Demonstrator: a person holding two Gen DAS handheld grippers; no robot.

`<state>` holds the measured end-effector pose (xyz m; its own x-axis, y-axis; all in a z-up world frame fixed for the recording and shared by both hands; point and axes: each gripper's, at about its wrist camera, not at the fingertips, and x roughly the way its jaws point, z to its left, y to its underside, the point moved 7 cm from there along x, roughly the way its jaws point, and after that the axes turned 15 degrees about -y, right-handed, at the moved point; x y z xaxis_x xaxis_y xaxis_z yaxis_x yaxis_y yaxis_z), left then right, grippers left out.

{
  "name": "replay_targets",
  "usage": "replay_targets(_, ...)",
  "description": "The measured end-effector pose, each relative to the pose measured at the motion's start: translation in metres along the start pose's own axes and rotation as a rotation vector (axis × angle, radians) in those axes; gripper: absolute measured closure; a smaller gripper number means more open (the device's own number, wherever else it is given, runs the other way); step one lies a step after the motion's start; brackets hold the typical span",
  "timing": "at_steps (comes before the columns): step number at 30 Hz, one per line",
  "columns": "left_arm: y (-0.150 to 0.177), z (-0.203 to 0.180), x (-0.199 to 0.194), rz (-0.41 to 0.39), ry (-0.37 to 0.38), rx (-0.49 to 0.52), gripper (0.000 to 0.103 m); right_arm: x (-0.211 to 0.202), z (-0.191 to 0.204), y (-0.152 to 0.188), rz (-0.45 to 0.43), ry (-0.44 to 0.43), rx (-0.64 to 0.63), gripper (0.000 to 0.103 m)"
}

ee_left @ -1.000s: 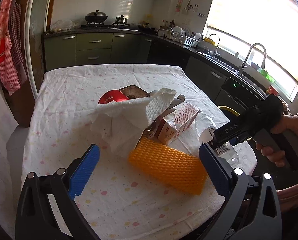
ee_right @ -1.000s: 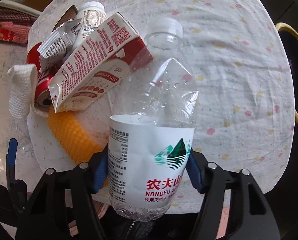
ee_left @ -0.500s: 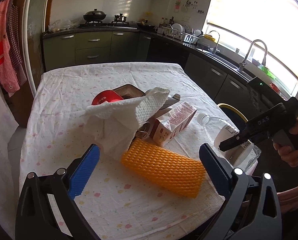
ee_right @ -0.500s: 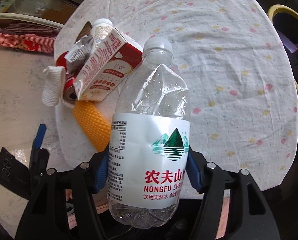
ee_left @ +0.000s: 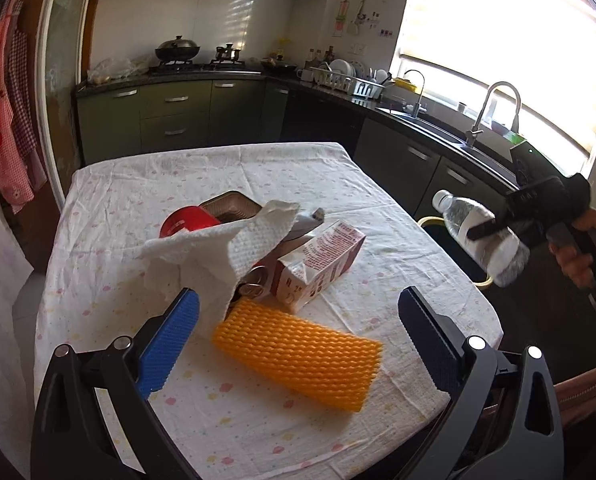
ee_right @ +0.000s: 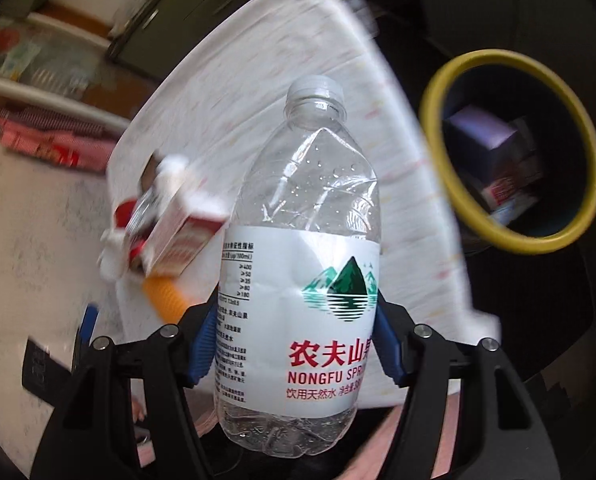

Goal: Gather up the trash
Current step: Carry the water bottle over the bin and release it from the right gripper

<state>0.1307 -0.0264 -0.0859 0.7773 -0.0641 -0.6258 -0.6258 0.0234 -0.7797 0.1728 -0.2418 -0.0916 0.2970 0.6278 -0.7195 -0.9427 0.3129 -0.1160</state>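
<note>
Bottle (ee_left: 478, 240) in right hand-held gripper (ee_left: 494, 228)

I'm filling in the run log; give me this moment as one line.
right gripper: shut on water bottle | left gripper: open | bottle off table, beside yellow-rimmed bin

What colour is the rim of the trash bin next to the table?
Yellow. The trash bin's rim is a yellow ring around a dark interior, clearest in the right wrist view.
</note>
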Motion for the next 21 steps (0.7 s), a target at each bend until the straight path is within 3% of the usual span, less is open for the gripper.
replay_targets(8, -0.001, -0.023, 0.004, 0.013, -0.006, 0.040, 0.005, -0.035, -0.112, -0.073, -0.121, 0.138, 0.153, 0.041)
replay_targets(13, -0.005, -0.031, 0.003, 0.009, 0.002, 0.057, 0.005, -0.033, -0.162, -0.096, -0.194, 0.193, 0.201, 0.038)
replay_targets(16, -0.005, -0.037, 0.003, 0.006, -0.001, 0.085, 0.005, -0.039, -0.177, -0.099, -0.260, 0.271, 0.211, 0.035)
replay_targets(21, -0.002, -0.046, 0.005, 0.003, 0.008, 0.121, 0.005, -0.054, -0.160, -0.082, -0.305, 0.151, 0.203, 0.030)
